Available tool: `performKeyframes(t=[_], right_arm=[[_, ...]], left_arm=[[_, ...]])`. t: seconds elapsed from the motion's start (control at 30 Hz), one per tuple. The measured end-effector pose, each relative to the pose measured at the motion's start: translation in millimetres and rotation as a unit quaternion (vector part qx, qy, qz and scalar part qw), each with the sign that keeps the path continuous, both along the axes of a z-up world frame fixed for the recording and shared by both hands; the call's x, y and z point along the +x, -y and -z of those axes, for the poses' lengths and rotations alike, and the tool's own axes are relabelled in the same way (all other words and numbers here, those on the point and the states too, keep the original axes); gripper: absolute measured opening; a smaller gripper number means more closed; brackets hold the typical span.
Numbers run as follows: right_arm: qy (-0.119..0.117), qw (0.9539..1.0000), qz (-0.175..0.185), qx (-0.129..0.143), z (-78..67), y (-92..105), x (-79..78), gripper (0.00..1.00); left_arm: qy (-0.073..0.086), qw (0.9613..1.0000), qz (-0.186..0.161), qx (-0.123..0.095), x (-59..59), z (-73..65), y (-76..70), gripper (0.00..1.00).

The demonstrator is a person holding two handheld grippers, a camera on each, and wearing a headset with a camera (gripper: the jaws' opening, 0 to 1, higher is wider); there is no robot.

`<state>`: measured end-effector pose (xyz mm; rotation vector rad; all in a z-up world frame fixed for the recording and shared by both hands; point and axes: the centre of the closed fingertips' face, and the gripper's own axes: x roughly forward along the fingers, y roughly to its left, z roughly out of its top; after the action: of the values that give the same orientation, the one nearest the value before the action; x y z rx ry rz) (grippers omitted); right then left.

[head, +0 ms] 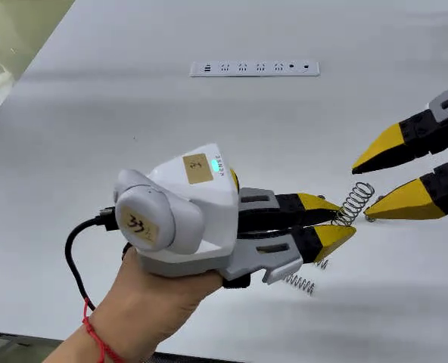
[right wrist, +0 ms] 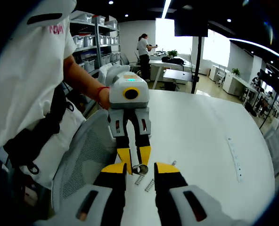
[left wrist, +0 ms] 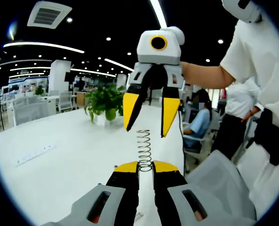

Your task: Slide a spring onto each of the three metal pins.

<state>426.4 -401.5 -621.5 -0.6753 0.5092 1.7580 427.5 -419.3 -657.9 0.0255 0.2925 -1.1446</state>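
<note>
White power strip [head: 254,69] on white table [head: 133,136], potted plant [left wrist: 104,101], grey mesh chair [right wrist: 80,160], perhaps storage shelves [right wrist: 94,40] behind.

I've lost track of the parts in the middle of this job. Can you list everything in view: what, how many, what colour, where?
held spring: 1, silver, clamped at one end in the left tool, free end pointing at the right tool
loose springs: 2, silver, lying on the table near the left tool
power strip: 1, white, far side of the table
table: 1, white
potted plant: 1, green, far end of the table
mesh chair: 1, grey, at the table's edge
left tool: 1, black with yellow tips, shut on the held spring
right tool: 1, black with yellow tips, open, facing the left tool
hand: 1, holding the left tool, red cord at the wrist
</note>
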Motion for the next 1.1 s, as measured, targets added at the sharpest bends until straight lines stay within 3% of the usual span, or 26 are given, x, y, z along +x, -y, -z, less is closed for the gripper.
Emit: performKeyframes(t=[0.2, 0.3, 0.5, 0.8, 1.1], right_arm=[[0.022, 0.9960, -0.062, -0.060, 8.8, -1.5, -8.2, 0.24], [0.036, 0.9912, -0.092, -0.088, 14.0, 0.4, -11.7, 0.23], [0.050, 0.9841, -0.121, -0.120, 21.2, 2.0, -12.3, 0.22], [0.049, 0.9774, -0.147, -0.144, 25.0, 4.4, -16.3, 0.18], [0.052, 0.9749, -0.154, -0.152, 26.4, 7.7, -17.6, 0.16]], left_arm=[[0.000, 0.9999, 0.012, 0.004, -4.9, 2.3, 3.4, 0.10], [0.001, 0.9999, 0.015, 0.005, -5.9, 3.5, 3.7, 0.10], [0.000, 0.9998, 0.019, 0.003, -7.7, 3.8, 4.0, 0.10], [0.002, 0.9997, 0.023, 0.001, -8.0, 2.5, 5.8, 0.10], [0.002, 0.9997, 0.025, 0.000, -9.6, 2.4, 7.0, 0.10]])
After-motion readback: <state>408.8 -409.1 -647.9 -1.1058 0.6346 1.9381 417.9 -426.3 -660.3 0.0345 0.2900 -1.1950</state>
